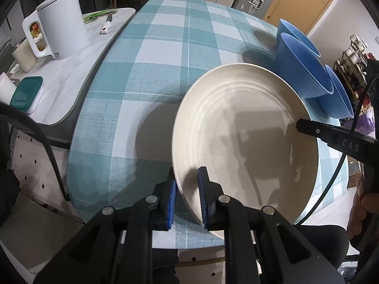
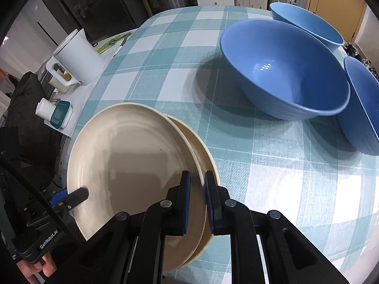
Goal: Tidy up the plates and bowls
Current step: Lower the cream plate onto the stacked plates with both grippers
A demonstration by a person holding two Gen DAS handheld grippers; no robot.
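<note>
Both tools gripped the same top plate: your left tool was clamped on its rim at one side and your right tool on the rim opposite, most likely so the wide dish stayed level between two holds instead of tipping from one. That plate sat over a second plate, shifted slightly so the lower rim showed beside the right tool; whether the two touched could not be told.

On the checked tabletop the plates lay at the near edge, close to you, with the three blue bowls grouped well apart at the far right side. Keeping like with like suggested the plates were being stacked first and the bowls were yet to be nested.

Off the cloth, a white kettle stood on the side counter, clear of the work.
</note>
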